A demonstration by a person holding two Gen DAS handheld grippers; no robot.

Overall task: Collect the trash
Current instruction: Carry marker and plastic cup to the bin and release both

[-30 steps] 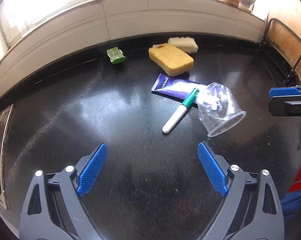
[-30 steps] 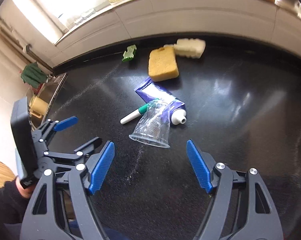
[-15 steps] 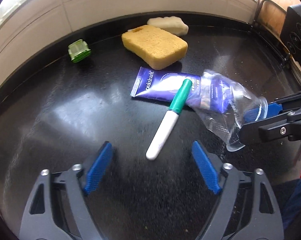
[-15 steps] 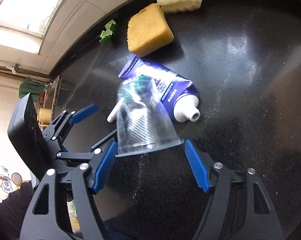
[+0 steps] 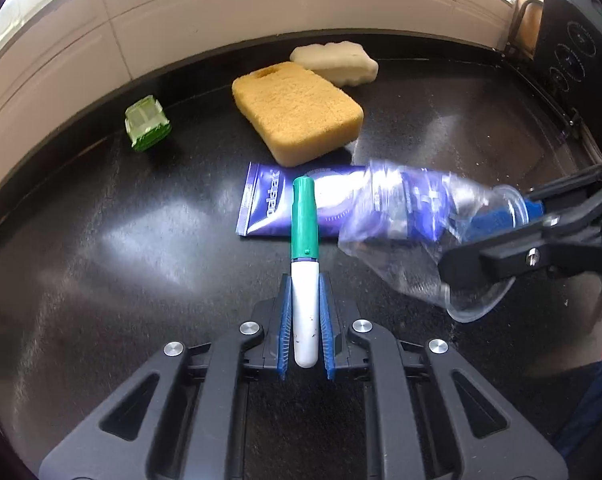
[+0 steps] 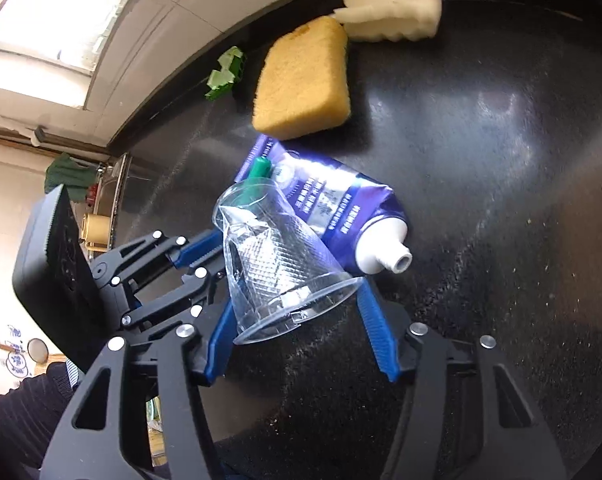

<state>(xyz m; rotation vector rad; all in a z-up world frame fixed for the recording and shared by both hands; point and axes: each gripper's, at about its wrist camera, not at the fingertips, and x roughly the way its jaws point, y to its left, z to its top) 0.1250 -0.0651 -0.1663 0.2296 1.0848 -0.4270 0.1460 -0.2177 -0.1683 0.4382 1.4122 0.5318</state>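
While both my grippers tilt steeply down at the black counter point(image 5: 121, 264), my left gripper point(image 5: 305, 320) clamps the marker point(image 5: 304, 300); my right gripper point(image 6: 297, 320) is closing around the empty plastic cup point(image 6: 277, 264), lower centre of frame.

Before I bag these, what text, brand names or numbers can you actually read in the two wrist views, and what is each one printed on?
"oralshark", partly hidden by the marker: white brand lettering near the flat end of the purple toothpaste tube.
Rows of small white characters on the tube's body, right wrist view: too small to read.
Round markings on the black device at the right edge: too blurred to read.
Marker, clear plastic cup, sponges: no text visible.
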